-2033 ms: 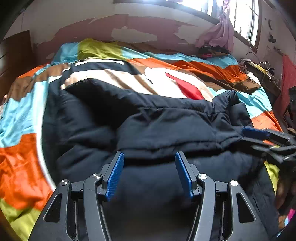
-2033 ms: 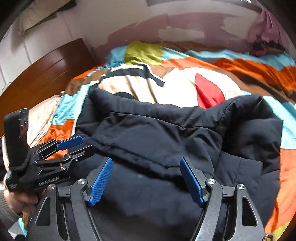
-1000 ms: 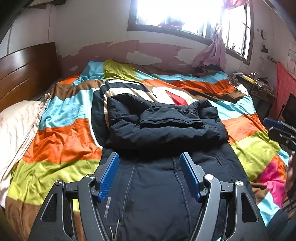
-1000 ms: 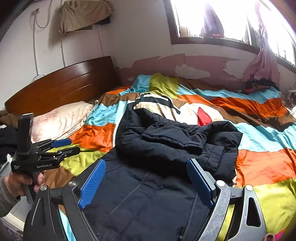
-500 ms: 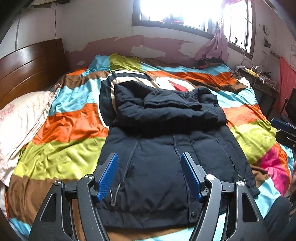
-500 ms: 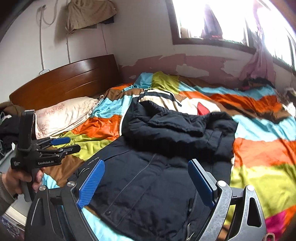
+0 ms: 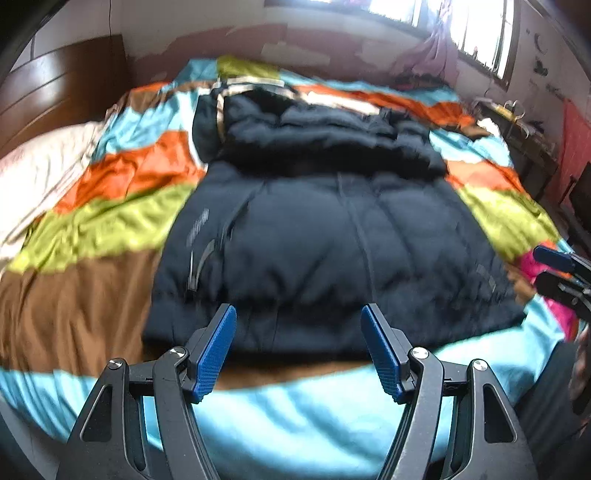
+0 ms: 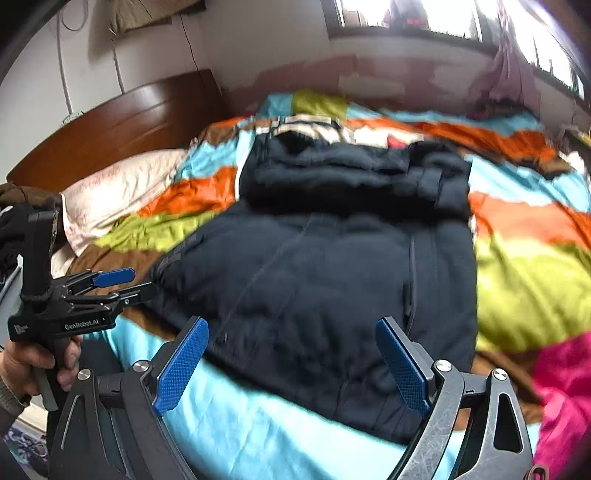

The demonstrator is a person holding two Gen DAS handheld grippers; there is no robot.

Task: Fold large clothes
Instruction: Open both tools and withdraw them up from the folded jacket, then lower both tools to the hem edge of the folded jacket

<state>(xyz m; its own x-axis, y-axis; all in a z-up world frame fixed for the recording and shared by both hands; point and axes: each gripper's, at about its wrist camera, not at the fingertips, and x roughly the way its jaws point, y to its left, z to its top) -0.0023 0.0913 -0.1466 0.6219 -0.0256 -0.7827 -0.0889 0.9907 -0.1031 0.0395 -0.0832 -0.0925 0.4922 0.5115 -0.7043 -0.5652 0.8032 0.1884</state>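
Observation:
A large dark navy padded jacket lies flat on the bed, its upper part with hood and sleeves folded down in a thick bundle at the far end. It also shows in the right wrist view. My left gripper is open and empty, just above the jacket's near hem. My right gripper is open and empty over the hem's right side. The left gripper also shows in the right wrist view, and the right gripper's tips in the left wrist view.
The jacket rests on a striped multicoloured quilt covering the bed. A pale pillow and a dark wooden headboard are at the left. A window and a cluttered side table are at the far right.
Both grippers have pulled back from the folded upper part to the jacket's near hem and dropped lower toward it. They stay open and empty.

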